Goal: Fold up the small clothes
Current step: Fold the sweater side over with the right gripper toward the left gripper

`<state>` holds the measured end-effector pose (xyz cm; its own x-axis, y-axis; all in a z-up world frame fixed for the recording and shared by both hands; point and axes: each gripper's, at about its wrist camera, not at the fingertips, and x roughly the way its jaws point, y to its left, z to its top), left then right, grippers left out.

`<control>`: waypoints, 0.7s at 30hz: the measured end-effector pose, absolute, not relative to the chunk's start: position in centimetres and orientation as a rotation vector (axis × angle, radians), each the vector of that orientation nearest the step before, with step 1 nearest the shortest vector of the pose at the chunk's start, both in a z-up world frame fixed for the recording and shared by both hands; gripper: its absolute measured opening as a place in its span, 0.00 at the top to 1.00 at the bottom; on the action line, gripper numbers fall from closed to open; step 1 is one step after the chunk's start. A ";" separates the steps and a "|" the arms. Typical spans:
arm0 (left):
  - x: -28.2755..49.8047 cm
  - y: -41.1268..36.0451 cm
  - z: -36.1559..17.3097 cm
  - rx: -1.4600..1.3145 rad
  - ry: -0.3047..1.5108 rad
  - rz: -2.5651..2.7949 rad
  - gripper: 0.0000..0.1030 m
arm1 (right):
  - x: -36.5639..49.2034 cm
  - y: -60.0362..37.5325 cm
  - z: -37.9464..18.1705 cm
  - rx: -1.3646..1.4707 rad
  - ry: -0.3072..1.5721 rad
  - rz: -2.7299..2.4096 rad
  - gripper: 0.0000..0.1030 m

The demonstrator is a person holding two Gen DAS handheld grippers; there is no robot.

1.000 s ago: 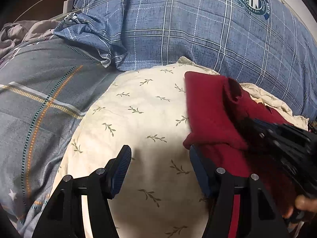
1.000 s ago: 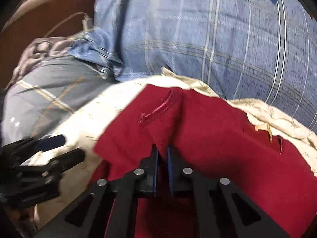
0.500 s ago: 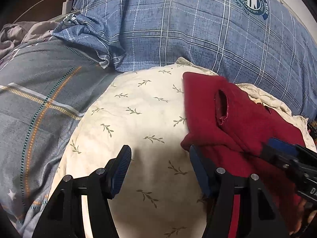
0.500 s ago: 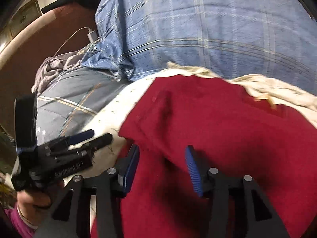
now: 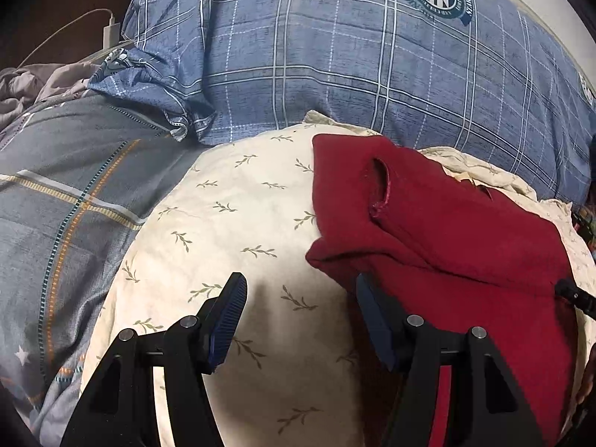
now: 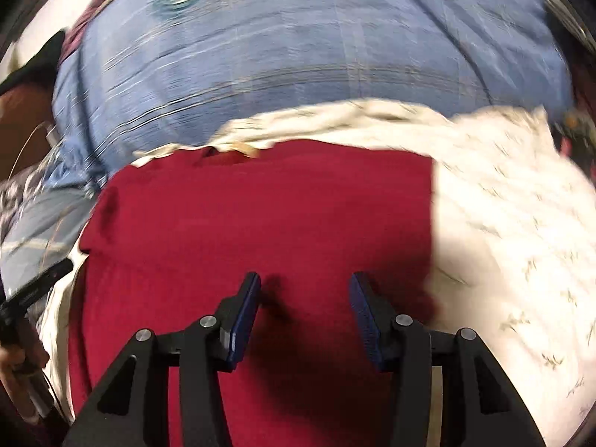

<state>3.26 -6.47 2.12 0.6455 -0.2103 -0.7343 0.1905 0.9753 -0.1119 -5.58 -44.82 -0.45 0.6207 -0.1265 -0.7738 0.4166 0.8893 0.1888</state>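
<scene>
- Red garment [image 5: 439,238]: lies partly folded on the cream leaf-print pillow [image 5: 231,231], towards that pillow's right half in the left wrist view; one layer is doubled over, and a slit opening faces up.
- Right gripper [image 6: 304,298]: poised above the garment's middle, jaws apart, nothing between the pads; the view is motion-blurred.
- Left gripper [image 5: 301,300]: jaws apart and empty, over bare pillow; its right finger sits at the garment's left edge; contact cannot be confirmed.
- Surroundings: blue plaid pillow [image 5: 354,59] behind; grey plaid bedding [image 5: 63,193] to the left; white charger and cable [image 5: 111,31] at far left.
</scene>
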 end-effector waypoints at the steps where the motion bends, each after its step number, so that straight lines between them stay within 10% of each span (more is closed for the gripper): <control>1: 3.2 -6.5 2.0 -0.024 0.840 -0.228 0.41 | -5.8 -45.0 -0.5 0.377 0.832 -0.312 0.51; 21: -1.9 -1.9 7.1 -0.037 0.793 -0.183 0.41 | -12.2 -30.5 -0.3 0.375 0.968 0.356 0.38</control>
